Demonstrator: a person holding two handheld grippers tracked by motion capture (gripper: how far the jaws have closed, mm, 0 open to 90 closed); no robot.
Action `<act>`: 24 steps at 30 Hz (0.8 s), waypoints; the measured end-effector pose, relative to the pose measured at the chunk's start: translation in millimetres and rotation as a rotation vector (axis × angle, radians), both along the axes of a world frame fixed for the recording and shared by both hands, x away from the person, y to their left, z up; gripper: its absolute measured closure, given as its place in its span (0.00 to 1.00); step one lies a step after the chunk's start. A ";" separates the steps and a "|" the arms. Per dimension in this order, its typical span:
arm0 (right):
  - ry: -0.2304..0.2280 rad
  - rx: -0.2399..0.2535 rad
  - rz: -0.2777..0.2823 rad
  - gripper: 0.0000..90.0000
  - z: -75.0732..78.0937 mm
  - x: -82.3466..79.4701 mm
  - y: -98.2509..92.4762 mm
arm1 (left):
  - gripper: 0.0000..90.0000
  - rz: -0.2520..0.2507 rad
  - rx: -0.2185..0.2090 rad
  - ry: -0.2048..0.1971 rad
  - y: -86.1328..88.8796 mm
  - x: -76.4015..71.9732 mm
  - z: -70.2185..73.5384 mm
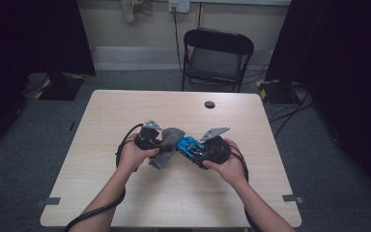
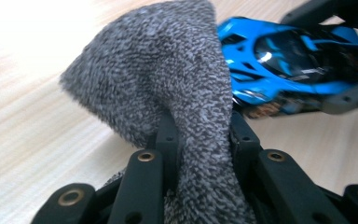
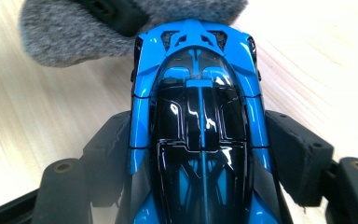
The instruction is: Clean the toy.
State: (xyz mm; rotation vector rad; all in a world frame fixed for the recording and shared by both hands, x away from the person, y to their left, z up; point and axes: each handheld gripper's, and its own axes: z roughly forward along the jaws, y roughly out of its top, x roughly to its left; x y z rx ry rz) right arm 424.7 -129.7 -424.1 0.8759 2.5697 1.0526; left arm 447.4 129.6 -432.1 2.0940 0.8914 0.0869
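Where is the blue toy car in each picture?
High view: the blue toy car sits mid-table, held in the right tool.
Left gripper view: upper right, behind the grey cloth.
Right gripper view: centre.
Shared landmark: the grey cloth at the car's end.

From the high view I cannot make out the fingers of either gripper: the grey cloth covers the tips of the left gripper, and the blue toy car hides those of the right gripper. My forearms run off the bottom edge of that frame. In the left gripper view the cloth wraps the fingers, so I cannot see their pads, and it covers the car's near end; the car's far end is cut at the right edge. In the right gripper view the car's lower end runs out at the bottom edge, and the cloth is cropped at the top.
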 end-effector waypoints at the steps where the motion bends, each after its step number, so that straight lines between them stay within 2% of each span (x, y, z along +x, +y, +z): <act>1: 0.003 -0.001 -0.004 0.32 -0.2 1.1 -1.1 | 0.79 0.001 -0.005 0.005 -0.5 -1.8 0.3; 5: 0.001 -0.004 -0.018 0.32 -1.0 2.5 -3.7 | 0.80 -0.011 -0.023 0.016 2.4 -9.5 1.4; 7: 0.004 -0.001 -0.019 0.32 -1.8 3.7 -5.8 | 0.80 0.018 -0.014 0.012 6.9 -10.6 1.5; 10: 0.007 0.002 -0.014 0.32 -1.6 2.5 -5.4 | 0.80 0.097 -0.005 -0.001 16.7 -5.4 1.5; 13: 0.004 0.004 0.004 0.32 0.2 -1.0 -0.7 | 0.79 0.131 0.001 -0.003 19.6 0.2 1.2; 18: -0.008 0.011 0.023 0.32 5.8 -2.8 8.4 | 0.79 0.075 -0.007 0.003 9.9 -1.5 0.5; 24: -0.005 -0.003 0.015 0.32 6.7 0.6 5.4 | 0.80 0.049 -0.020 0.009 7.3 -8.4 -0.3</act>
